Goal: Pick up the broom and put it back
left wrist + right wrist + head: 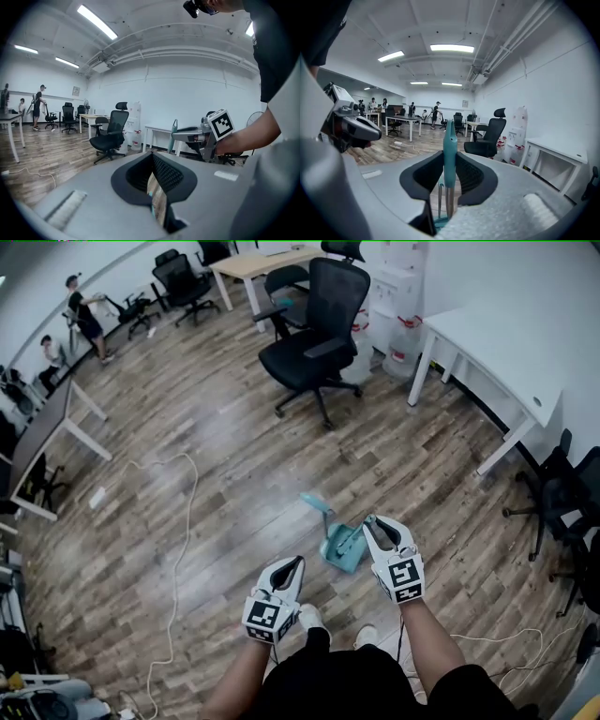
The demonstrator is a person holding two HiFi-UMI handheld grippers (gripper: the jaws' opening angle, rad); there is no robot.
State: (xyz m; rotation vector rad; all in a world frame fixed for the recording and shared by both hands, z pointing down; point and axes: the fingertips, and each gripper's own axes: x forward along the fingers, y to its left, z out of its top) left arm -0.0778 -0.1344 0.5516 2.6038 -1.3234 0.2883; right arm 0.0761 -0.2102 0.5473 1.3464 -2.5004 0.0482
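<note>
right gripper (450, 171): jaws stood about halfway apart, clamped on the broom (449, 140) handle near its top end, just under the hanging hole. The stick stood upright with the head below the hand.
why held so: a high grip probably let the broom be carried upright without dragging. This was a judgement, not something seen.
left gripper (151, 157): jaws were drawn together at the tips with nothing between them. It was idle beside the right one, likely just out of the way.
broom place: well apart from the office chair (314, 343), on its near side, just ahead of the person's shoes (309, 617). Whether its teal head was clear of the floor could not be told.
task stage: the pick-up looked done and the putting back not yet started. No storage spot could be picked out.
floor (216, 456): wood-look planks, bare around the chair, with a white cable (183, 521) trailing off to the chair's left.
room: open office — a white desk (506, 343) stood right of the chair, water jugs (401, 345) just beside it on that side, and people (86, 315) far off to its left.
</note>
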